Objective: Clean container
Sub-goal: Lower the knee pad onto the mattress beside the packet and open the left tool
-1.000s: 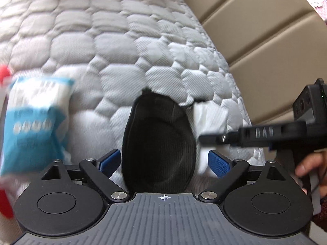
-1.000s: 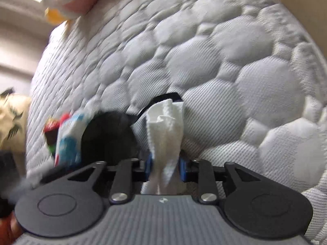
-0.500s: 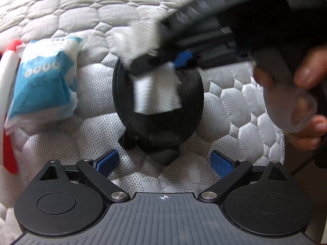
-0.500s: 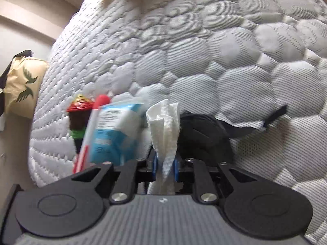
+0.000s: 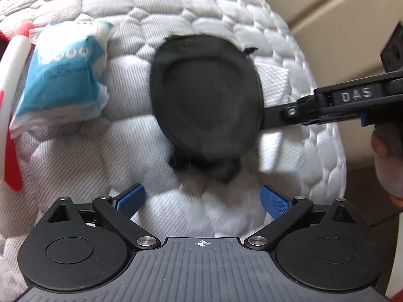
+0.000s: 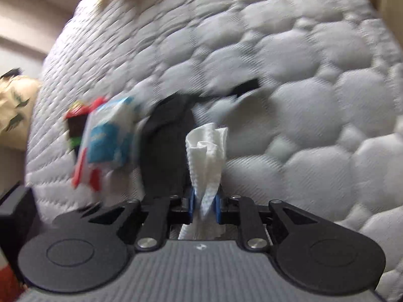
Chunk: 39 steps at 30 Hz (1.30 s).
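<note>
Left gripper: jaws have just been opening, now spread wide, nothing between them.
Right gripper: clamped on white paper towel.
Container: black, on quilted mattress, beside blue tissue pack.

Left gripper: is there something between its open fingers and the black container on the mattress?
No. In the left wrist view only bare quilted mattress lies between the left gripper and the black container.

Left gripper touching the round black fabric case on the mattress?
Apart. Left wrist view: left gripper open, bare mattress between its pads and the round black fabric case.
</note>
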Available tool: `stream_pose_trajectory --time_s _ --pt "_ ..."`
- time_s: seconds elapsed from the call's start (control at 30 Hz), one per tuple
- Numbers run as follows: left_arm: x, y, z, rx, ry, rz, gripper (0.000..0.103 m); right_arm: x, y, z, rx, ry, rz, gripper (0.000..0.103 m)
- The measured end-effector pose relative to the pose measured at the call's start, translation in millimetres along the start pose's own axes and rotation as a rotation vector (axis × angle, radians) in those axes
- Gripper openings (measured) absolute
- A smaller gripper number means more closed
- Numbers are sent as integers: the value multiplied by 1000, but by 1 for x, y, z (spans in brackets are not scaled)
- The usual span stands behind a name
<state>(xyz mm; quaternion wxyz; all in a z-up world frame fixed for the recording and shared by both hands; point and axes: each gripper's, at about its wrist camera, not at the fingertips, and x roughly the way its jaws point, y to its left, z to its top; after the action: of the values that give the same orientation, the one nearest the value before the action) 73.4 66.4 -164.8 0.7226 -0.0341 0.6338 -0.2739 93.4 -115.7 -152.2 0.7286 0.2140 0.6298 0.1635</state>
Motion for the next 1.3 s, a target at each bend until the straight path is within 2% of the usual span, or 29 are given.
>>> stream_pose_trajectory --time_s 0.1,0.2,0.3,0.4,0.5,0.6,0.7,0.83,0.9,1.03,1.2,1.3 --pt "-1 -8 -7 59 40 35 101 13 25 -10 -49 40 108 19" --pt "1 -15 -15 93 70 56 102 34 38 -17 -81 103 160 19" --pt "5 -20 -17 113 78 77 103 47 39 -23 -82 136 164 20" --pt "4 -21 -14 107 68 78 103 37 28 -19 -59 76 142 20" --pt "-2 -21 -9 99 16 42 103 16 5 -8 11 -3 119 20" --pt "-16 -36 0 190 -103 64 103 0 -15 10 39 -78 44 20" --pt "-28 -60 7 325 -223 152 103 -11 -31 27 58 -138 -23 20" --pt "-28 -73 4 423 -259 254 103 -15 -44 38 51 -169 -117 20" --pt "-30 -68 1 422 -244 223 103 -18 -50 36 65 -173 -122 20" --pt "-38 -49 2 370 -148 88 103 -26 -61 29 142 -177 -59 20" --pt "-46 -31 -8 269 -108 100 103 -30 -44 20 170 -169 98 20" --pt "-54 -18 -7 202 -116 126 103 -28 -11 22 92 -171 181 20"
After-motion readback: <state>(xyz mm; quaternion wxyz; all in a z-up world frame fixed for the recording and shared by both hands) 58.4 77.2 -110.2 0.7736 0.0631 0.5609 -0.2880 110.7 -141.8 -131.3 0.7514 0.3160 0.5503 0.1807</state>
